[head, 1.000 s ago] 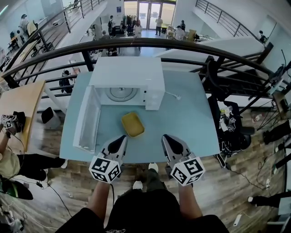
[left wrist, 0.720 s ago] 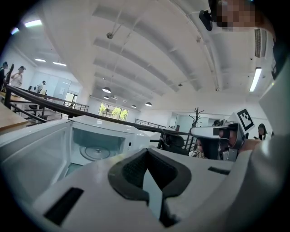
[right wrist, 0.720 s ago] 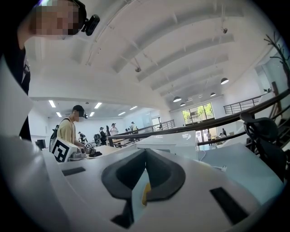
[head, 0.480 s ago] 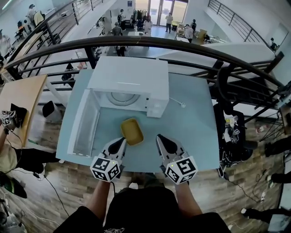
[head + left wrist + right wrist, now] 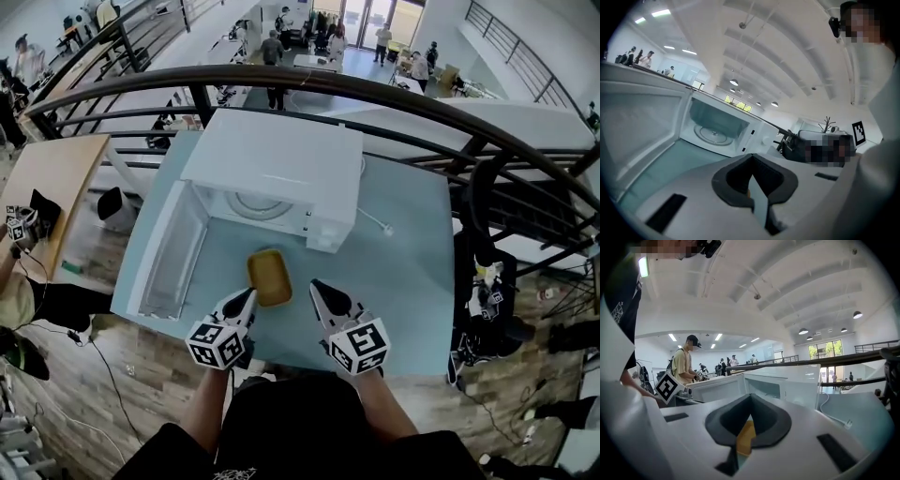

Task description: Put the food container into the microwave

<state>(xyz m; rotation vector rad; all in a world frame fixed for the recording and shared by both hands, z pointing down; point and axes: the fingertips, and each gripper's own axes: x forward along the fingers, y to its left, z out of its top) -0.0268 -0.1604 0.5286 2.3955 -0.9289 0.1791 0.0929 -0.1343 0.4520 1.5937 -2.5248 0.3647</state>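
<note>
The yellow food container [image 5: 269, 277] lies on the pale blue table [image 5: 403, 272], just in front of the white microwave [image 5: 277, 164]. The microwave door [image 5: 173, 251] hangs open to the left, and the glass turntable [image 5: 712, 134] shows inside the empty cavity. My left gripper [image 5: 246, 300] is shut and empty, its tip by the container's near left corner. My right gripper [image 5: 315, 291] is also shut and empty, a little to the container's right. A sliver of the yellow container [image 5: 746, 436] shows between the right jaws. I cannot tell whether either tip touches it.
A white power cable [image 5: 373, 223] lies on the table to the right of the microwave. A dark curved railing [image 5: 422, 98] runs behind the table, with a drop to a lower floor beyond it. A wooden table [image 5: 47, 192] and a seated person [image 5: 14, 300] are at the left.
Both grippers have moved forward and closer together, and now flank the container's near end. The container and the microwave have not moved.
</note>
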